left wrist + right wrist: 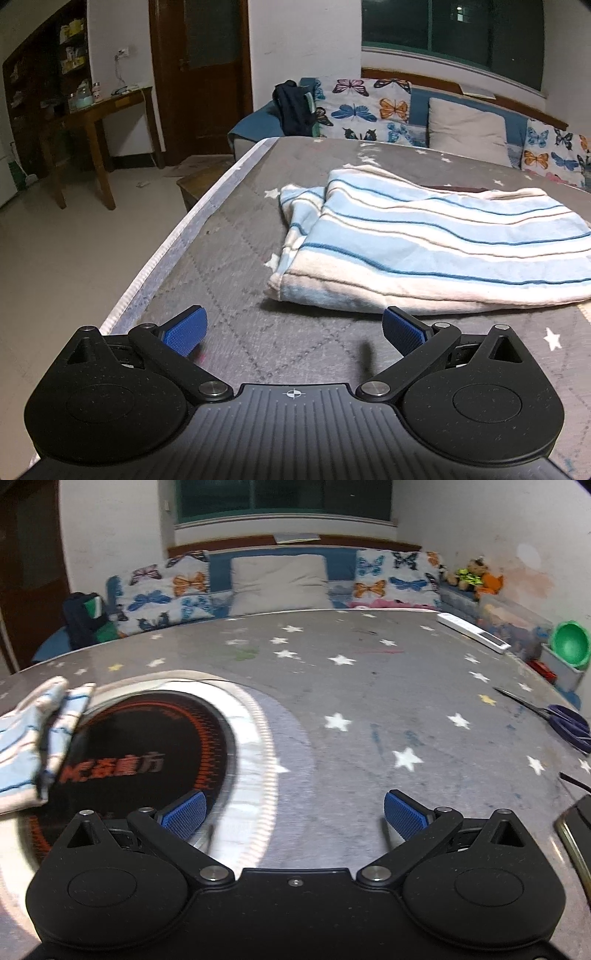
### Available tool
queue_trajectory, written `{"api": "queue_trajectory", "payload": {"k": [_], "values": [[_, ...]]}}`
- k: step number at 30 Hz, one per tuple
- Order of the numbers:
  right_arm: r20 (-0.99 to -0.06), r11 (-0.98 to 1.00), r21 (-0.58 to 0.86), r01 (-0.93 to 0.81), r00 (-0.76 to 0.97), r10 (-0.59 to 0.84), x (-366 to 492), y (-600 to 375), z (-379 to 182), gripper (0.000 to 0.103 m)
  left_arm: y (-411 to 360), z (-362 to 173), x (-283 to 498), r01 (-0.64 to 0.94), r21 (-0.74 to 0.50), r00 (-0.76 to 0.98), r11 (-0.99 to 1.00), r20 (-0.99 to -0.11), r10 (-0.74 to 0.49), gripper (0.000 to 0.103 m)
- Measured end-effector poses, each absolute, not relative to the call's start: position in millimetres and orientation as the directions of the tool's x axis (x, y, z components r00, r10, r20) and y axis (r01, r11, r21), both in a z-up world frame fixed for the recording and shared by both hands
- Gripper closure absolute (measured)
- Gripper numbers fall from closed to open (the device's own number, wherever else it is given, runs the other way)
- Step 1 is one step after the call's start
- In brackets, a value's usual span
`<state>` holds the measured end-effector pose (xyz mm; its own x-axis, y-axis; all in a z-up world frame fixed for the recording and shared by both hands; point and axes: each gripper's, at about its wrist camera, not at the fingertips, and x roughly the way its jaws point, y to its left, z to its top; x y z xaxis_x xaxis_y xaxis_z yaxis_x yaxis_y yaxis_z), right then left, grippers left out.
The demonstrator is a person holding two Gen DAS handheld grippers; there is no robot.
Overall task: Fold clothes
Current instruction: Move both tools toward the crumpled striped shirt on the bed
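A folded blue-and-white striped garment (436,243) is seen lying on the grey star-print surface (229,258), centre-right of the left wrist frame. The left gripper (293,330) is held just short of it — jaws spread wide, nothing held. The right gripper (293,810) is likewise spread and empty; scissors (554,716) are noted at right.

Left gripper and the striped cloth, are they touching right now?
Apart. The left wrist view shows the open left gripper short of the striped cloth, with bare grey cover between them.
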<state>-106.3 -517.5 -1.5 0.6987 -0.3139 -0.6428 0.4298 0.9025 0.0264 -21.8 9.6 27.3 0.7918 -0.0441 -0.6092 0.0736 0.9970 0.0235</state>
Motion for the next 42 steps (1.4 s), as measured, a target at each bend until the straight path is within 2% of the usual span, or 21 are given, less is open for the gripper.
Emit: {"api": "queue_trajectory", "payload": {"k": [10,16,18,24,28,32,42], "values": [[-0.640,0.959,0.036,0.282,0.744,-0.194,-90,-482,16,0.000,6,40,-15,0.118,0.029,0.778,0.993,-0.624,-0.074,0.002],[-0.642,0.975,0.050,0.218,0.755,-0.136,-76,-467,23,0.009,-2,48,-6,0.138,0.019,0.782,0.990,-0.616,-0.097,0.006],[-0.643,0.979,0.058,0.198,0.757,-0.115,-72,-463,27,0.015,-6,51,-2,0.143,0.021,0.782,0.989,-0.615,-0.100,0.009],[-0.640,0.990,0.055,0.127,0.766,-0.062,-57,-448,35,0.020,-22,61,10,0.164,0.033,0.790,0.986,-0.603,-0.111,0.015],[-0.641,0.996,0.058,0.064,0.768,-0.012,-45,-433,38,0.028,-24,60,25,0.162,0.030,0.777,0.986,-0.620,-0.109,0.021],[-0.643,0.998,0.065,-0.001,0.765,0.042,-28,-414,40,0.035,-25,60,38,0.164,0.023,0.766,0.986,-0.633,-0.113,0.023],[-0.646,0.993,0.087,-0.084,0.754,0.120,7,-385,41,0.037,-22,50,65,0.154,0.002,0.745,0.988,-0.658,-0.115,0.023]]}}
